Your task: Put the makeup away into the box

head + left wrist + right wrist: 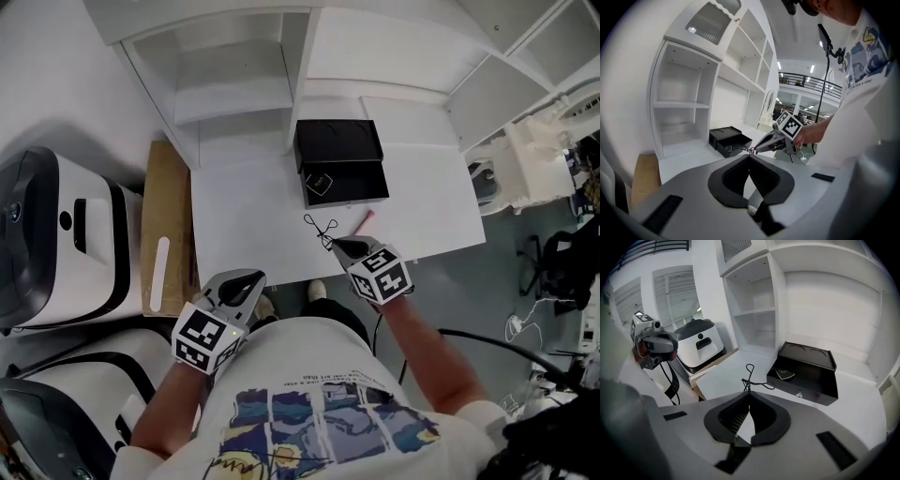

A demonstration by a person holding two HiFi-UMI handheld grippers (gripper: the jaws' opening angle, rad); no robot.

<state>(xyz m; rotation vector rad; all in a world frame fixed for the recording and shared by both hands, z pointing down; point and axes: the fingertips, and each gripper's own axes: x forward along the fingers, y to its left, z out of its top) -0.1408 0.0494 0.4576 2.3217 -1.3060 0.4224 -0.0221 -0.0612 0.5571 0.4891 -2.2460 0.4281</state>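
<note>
Here, R tongs [335, 245] clamp a curler [319, 228] over the bench [244, 216]. L tongs [249, 278] closed, empty. Box [339, 173] open.

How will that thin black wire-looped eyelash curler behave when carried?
The thin black wire-looped eyelash curler looks light: mostly open loops. Pinched only at one end by the right tool, it may pivot or swing. Its thin wire could probably slip.

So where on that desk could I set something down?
Bare desk lies left of the black box, out to the shelf unit, and right of it to the desk's edge. In front of the box it is crowded: the right tool grips an eyelash curler beside a pink stick.
</note>
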